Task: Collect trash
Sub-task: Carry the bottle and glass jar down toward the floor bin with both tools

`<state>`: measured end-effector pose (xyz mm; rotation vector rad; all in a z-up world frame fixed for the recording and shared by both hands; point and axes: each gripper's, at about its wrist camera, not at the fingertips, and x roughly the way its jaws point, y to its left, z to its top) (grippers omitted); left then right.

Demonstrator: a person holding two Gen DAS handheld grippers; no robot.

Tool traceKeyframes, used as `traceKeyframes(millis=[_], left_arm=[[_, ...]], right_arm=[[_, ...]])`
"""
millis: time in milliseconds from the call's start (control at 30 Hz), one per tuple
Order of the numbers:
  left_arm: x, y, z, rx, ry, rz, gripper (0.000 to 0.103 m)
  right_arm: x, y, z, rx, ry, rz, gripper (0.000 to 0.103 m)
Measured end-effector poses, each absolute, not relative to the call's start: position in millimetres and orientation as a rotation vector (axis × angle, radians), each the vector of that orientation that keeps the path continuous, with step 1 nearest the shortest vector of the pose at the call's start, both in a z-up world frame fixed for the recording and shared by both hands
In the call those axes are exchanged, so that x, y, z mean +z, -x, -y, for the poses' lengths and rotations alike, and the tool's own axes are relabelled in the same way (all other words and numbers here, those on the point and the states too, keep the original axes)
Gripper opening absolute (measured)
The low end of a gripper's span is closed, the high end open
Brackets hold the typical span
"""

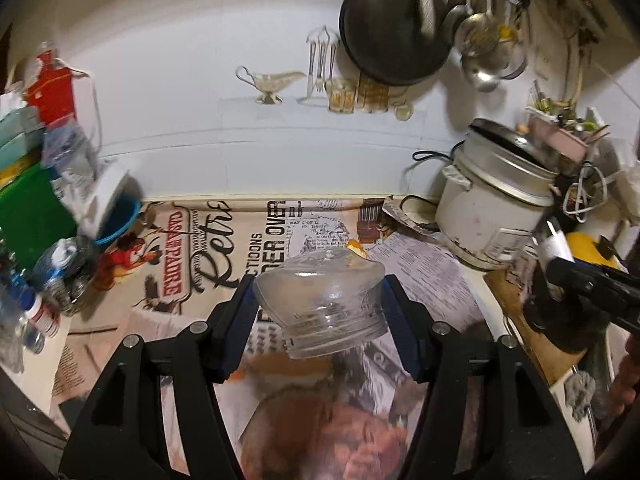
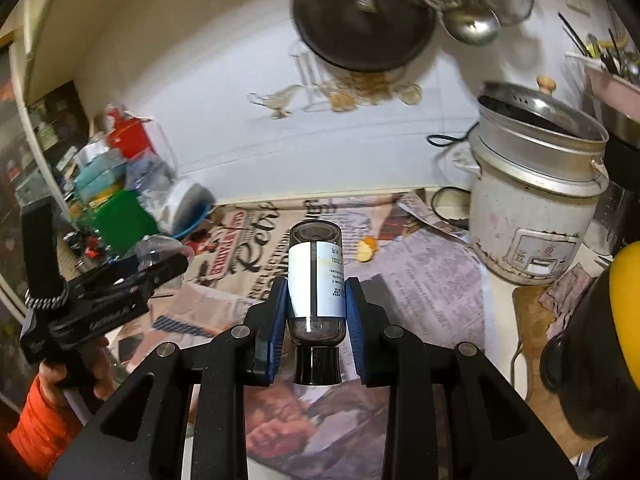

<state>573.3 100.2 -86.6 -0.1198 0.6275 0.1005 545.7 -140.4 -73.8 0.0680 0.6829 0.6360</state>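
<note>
My left gripper is shut on a clear glass jar, its threaded mouth turned toward the camera, held above the newspaper-covered counter. My right gripper is shut on a small dark bottle with a white label, cap toward the camera, also lifted off the counter. A piece of orange peel lies on the newspaper beyond the bottle; a bit of the peel shows behind the jar. In the right wrist view the left gripper shows at the left, held by a hand in an orange sleeve.
A white rice cooker with a steamer stands at the right. Plastic bottles, a blue-rimmed bowl and a green box crowd the left. A black pan and ladles hang on the wall. A wooden board lies at the right.
</note>
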Motion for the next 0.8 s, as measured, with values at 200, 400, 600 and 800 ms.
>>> traceKeyframes(millis=[200,400,600,800], left_arm=[[-84,-490,-112,0.07,0.114,-0.602,0.061],[-96,-407,-124,0.03,0.093,-0.618,0.061],[-108,-335,-134,0.015,0.087,-0.632,0.061],[-120,-295,-140,-0.003,0.118,-0.676,0.061]], right_arm=[[-76,-480,113,0.617,-0.061,-0.671,0.026],[-92,-414,84,0.58,-0.082,-0.691,0.026],[-111,-351,62,0.574,-0.094,-0.726,0.026],[-120,-308,51,0.568,-0.087,-0.767,0.026]])
